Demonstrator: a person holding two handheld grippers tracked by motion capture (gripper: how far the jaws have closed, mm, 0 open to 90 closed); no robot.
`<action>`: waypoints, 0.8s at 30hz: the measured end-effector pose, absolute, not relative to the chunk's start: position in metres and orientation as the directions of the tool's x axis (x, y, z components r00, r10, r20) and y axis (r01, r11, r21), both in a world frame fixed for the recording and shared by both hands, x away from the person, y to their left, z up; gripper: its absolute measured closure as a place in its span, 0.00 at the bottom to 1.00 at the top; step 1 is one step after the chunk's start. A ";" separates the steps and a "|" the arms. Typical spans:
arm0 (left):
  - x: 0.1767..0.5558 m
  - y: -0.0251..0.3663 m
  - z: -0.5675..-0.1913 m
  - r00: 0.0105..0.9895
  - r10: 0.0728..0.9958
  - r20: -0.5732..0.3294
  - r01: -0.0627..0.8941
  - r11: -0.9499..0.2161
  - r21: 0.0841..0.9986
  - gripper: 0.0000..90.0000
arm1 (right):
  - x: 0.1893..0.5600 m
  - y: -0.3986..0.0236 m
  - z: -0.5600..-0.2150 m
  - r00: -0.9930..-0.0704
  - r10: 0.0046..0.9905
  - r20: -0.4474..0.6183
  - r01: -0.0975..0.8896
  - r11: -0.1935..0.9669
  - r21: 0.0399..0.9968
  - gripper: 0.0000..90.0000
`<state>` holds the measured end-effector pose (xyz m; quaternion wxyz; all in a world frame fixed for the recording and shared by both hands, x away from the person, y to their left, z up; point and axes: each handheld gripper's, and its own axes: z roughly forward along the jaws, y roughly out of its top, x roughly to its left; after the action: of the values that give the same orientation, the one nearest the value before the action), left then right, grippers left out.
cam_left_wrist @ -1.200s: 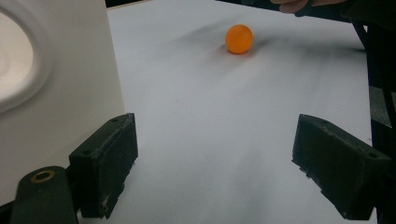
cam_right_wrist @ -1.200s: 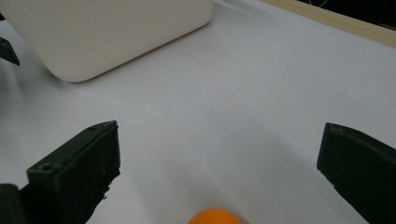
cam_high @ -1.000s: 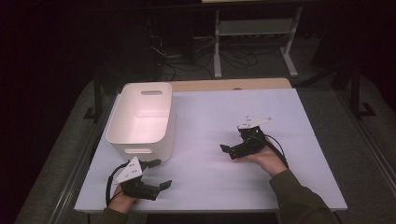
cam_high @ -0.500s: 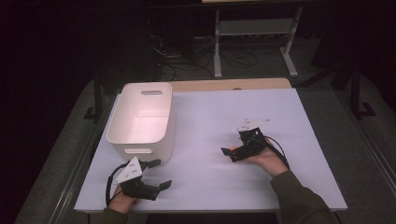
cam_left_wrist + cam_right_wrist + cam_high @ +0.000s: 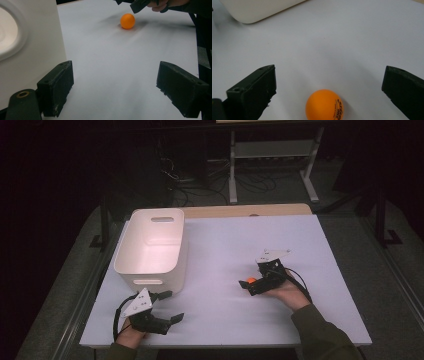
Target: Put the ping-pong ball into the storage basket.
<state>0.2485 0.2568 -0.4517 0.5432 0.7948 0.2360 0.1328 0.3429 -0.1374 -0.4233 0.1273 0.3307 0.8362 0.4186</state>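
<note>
My right gripper [image 5: 328, 90] has its jaws wide apart, with an orange ball [image 5: 324, 105] lying on the white table [image 5: 225, 245] between them. Neither jaw touches the ball. The ball has small black writing on its side, but it is too tiny and turned for me to read. From the high view the ball [image 5: 250, 281] sits right at the front of my right gripper [image 5: 250, 286]. My left gripper [image 5: 172, 306] is open too and holds nothing. It is near the white bin [image 5: 152, 247], well apart from the ball.
</note>
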 end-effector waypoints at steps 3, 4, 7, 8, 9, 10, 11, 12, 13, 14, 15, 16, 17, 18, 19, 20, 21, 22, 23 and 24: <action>0.249 0.257 -0.452 0.853 0.520 -0.046 0.232 -0.298 0.926 0.16 | 0.341 -0.139 -0.424 -0.745 0.664 0.066 0.449 0.426 0.785 0.00; 0.249 0.257 -0.452 0.853 0.520 -0.046 0.232 -0.299 0.926 0.16 | 0.341 -0.139 -0.424 -0.745 0.664 0.066 0.449 0.426 0.785 0.00; 0.249 0.257 -0.452 0.853 0.520 -0.045 0.231 -0.299 0.926 0.16 | 0.339 -0.141 -0.426 -0.745 0.663 0.070 0.450 0.422 0.787 0.00; 0.249 0.257 -0.452 0.853 0.520 -0.046 0.231 -0.298 0.926 0.16 | 0.339 -0.141 -0.427 -0.744 0.664 0.067 0.451 0.426 0.784 0.00; 0.249 0.257 -0.452 0.853 0.520 -0.046 0.231 -0.298 0.926 0.16 | 0.339 -0.141 -0.428 -0.745 0.664 0.066 0.451 0.428 0.783 0.00; 0.249 0.257 -0.452 0.853 0.519 -0.046 0.231 -0.298 0.926 0.16 | 0.339 -0.141 -0.428 -0.745 0.664 0.067 0.451 0.427 0.784 0.00; 0.248 0.257 -0.452 0.853 0.520 -0.046 0.231 -0.297 0.926 0.16 | 0.339 -0.141 -0.429 -0.744 0.665 0.067 0.452 0.427 0.783 0.00; 0.248 0.257 -0.452 0.853 0.520 -0.046 0.231 -0.297 0.926 0.16 | 0.339 -0.141 -0.429 -0.744 0.665 0.070 0.455 0.426 0.782 0.00; 0.249 0.257 -0.452 0.853 0.520 -0.046 0.231 -0.297 0.926 0.16 | 0.339 -0.141 -0.429 -0.744 0.665 0.070 0.455 0.426 0.782 0.00; 0.248 0.257 -0.452 0.853 0.520 -0.046 0.231 -0.297 0.926 0.16 | 0.339 -0.141 -0.430 -0.743 0.665 0.070 0.456 0.427 0.781 0.00; 0.249 0.257 -0.452 0.853 0.520 -0.046 0.232 -0.298 0.926 0.16 | 0.339 -0.141 -0.431 -0.744 0.665 0.069 0.455 0.428 0.781 0.00; 0.249 0.257 -0.452 0.853 0.520 -0.046 0.232 -0.298 0.926 0.16 | 0.338 -0.141 -0.432 -0.743 0.665 0.073 0.458 0.427 0.779 0.00; 0.249 0.257 -0.452 0.853 0.520 -0.046 0.232 -0.298 0.926 0.16 | 0.338 -0.141 -0.432 -0.743 0.665 0.073 0.458 0.427 0.779 0.00; 0.249 0.257 -0.452 0.853 0.520 -0.047 0.233 -0.299 0.926 0.16 | 0.339 -0.141 -0.434 -0.744 0.664 0.072 0.459 0.430 0.778 0.00; 0.249 0.257 -0.452 0.853 0.520 -0.047 0.233 -0.299 0.926 0.16 | 0.339 -0.141 -0.434 -0.744 0.664 0.072 0.459 0.430 0.778 0.00; 0.249 0.257 -0.452 0.853 0.520 -0.046 0.232 -0.299 0.925 0.16 | 0.339 -0.142 -0.434 -0.745 0.663 0.071 0.459 0.432 0.777 0.00; 0.249 0.257 -0.452 0.853 0.520 -0.047 0.233 -0.298 0.926 0.16 | 0.339 -0.141 -0.435 -0.745 0.663 0.071 0.460 0.434 0.775 0.00; 0.249 0.257 -0.452 0.853 0.520 -0.048 0.234 -0.298 0.926 0.16 | 0.339 -0.141 -0.436 -0.745 0.664 0.072 0.462 0.435 0.772 0.00; 0.249 0.257 -0.452 0.853 0.520 -0.048 0.234 -0.298 0.925 0.16 | 0.339 -0.141 -0.437 -0.745 0.663 0.070 0.462 0.437 0.772 0.00; 0.249 0.257 -0.452 0.853 0.520 -0.048 0.234 -0.298 0.926 0.16 | 0.339 -0.141 -0.438 -0.745 0.663 0.071 0.464 0.439 0.770 0.00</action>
<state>0.2487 0.2566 -0.4518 0.5429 0.7947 0.2374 0.1319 0.3387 -0.1407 -0.4377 0.1218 0.3357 0.8394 0.4097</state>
